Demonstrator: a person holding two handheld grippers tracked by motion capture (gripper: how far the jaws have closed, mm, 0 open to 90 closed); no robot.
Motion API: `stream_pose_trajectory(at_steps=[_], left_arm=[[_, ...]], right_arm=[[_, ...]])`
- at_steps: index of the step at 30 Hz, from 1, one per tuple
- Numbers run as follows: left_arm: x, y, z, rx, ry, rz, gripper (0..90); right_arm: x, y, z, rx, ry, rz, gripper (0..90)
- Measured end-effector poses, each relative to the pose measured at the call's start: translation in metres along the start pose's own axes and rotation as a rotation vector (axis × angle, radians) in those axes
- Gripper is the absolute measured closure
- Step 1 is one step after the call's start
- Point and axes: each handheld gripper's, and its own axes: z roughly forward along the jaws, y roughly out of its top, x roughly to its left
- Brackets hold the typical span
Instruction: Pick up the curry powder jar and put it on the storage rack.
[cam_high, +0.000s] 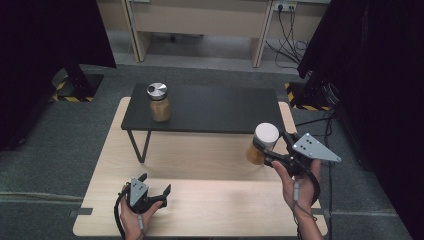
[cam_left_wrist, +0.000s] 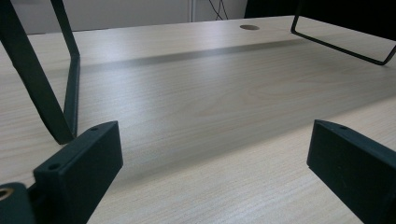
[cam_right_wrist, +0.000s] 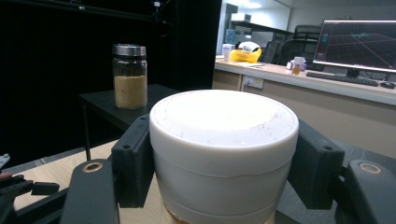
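Note:
My right gripper (cam_high: 265, 150) is shut on a jar with a white lid (cam_high: 262, 142) and holds it in the air over the right part of the wooden table (cam_high: 200, 200), just in front of the black shelf (cam_high: 220, 107). In the right gripper view the black pads (cam_right_wrist: 133, 163) press on both sides of the white lid (cam_right_wrist: 224, 140). A second jar with a silver lid (cam_high: 159, 102) stands upright on the shelf's left end, also seen as the silver-lidded jar (cam_right_wrist: 129, 77). My left gripper (cam_high: 156, 186) rests low at the table's front left, open, with bare wood between its fingers (cam_left_wrist: 88, 163).
The black shelf stands on thin metal legs (cam_high: 142, 145) over the table's far half; one leg (cam_left_wrist: 65, 93) is close to my left gripper. A desk with a monitor (cam_right_wrist: 357, 44) lies beyond the table. Dark curtains (cam_high: 50, 45) flank both sides.

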Motion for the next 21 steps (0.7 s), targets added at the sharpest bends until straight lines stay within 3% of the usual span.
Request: stream_pose_trajectory(at_steps=[10,21], left_arm=[[0.0,0.0,0.0,0.0,-0.001,-0.001,2.6],[0.0,0.0,0.0,-0.003,-0.002,0.001,2.6]], right_arm=[[-0.009,0.024,0.012,-0.013,0.004,-0.009,34.0],[-0.032,0.058,0.055,-0.006,-0.041,-0.019,34.0]])
